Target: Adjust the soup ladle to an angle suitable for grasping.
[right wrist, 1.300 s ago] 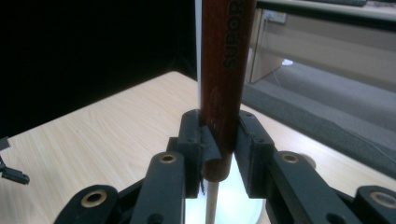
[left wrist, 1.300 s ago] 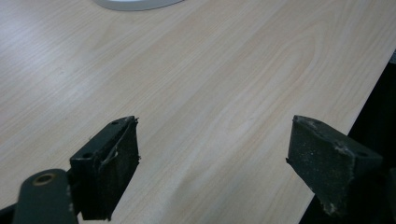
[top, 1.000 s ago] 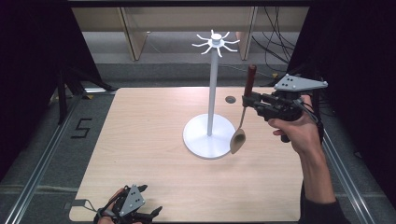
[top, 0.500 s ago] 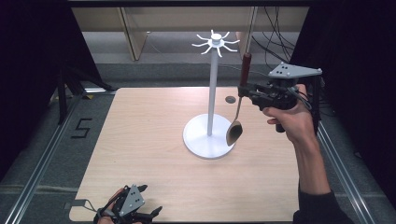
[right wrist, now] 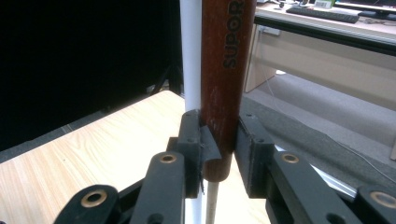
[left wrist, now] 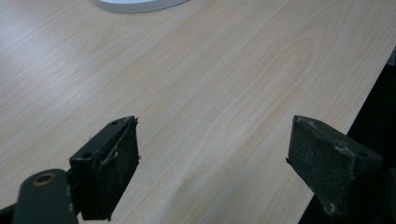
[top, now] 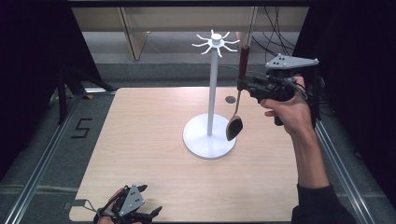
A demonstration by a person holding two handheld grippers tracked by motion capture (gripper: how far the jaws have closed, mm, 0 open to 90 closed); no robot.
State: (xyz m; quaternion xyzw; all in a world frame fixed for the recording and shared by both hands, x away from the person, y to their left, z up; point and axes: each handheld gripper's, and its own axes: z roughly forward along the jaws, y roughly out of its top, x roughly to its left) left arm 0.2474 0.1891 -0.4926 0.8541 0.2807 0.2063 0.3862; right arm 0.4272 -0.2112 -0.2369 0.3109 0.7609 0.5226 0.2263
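Right gripper [top: 243, 86] at upper right of frame had jaws clenched on the ladle [top: 237, 105] handle beside the white hook stand [top: 212, 100] w/ bowl hanging over its base; left gripper [top: 135, 212] sat released on desk [top: 140, 140]; prob. best to keep ladle vertical & align its top w/ a hook.
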